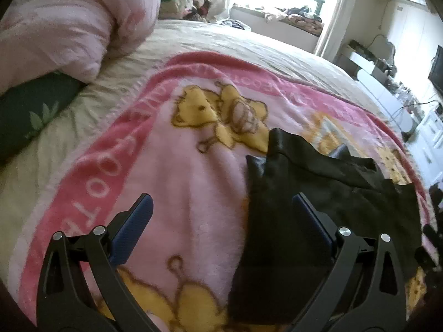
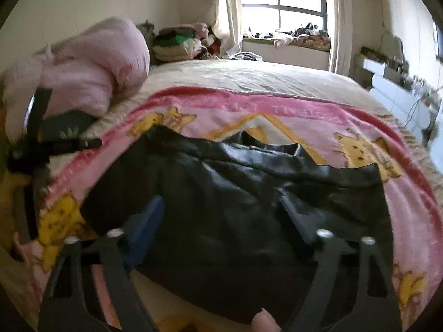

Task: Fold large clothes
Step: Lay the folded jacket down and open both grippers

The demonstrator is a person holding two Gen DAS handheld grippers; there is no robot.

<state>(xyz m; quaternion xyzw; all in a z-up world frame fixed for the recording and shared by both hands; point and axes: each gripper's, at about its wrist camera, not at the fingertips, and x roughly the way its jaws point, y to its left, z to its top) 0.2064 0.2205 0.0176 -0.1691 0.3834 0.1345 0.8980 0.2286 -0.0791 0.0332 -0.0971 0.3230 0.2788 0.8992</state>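
Observation:
A black leather-like garment (image 1: 313,193) lies folded on a pink blanket with yellow bear prints (image 1: 193,188) on the bed. My left gripper (image 1: 221,202) is open and empty above the garment's left edge, its right finger over the black cloth. In the right wrist view the garment (image 2: 249,193) fills the middle. My right gripper (image 2: 221,207) is open over it, holding nothing. The left gripper (image 2: 36,144) shows at the left edge of that view.
A rolled pink quilt (image 1: 69,27) and a dark green pillow (image 1: 30,110) lie at the bed's far left. Piled clothes (image 2: 180,41) sit by the window. A white desk and chair (image 1: 387,94) stand right of the bed.

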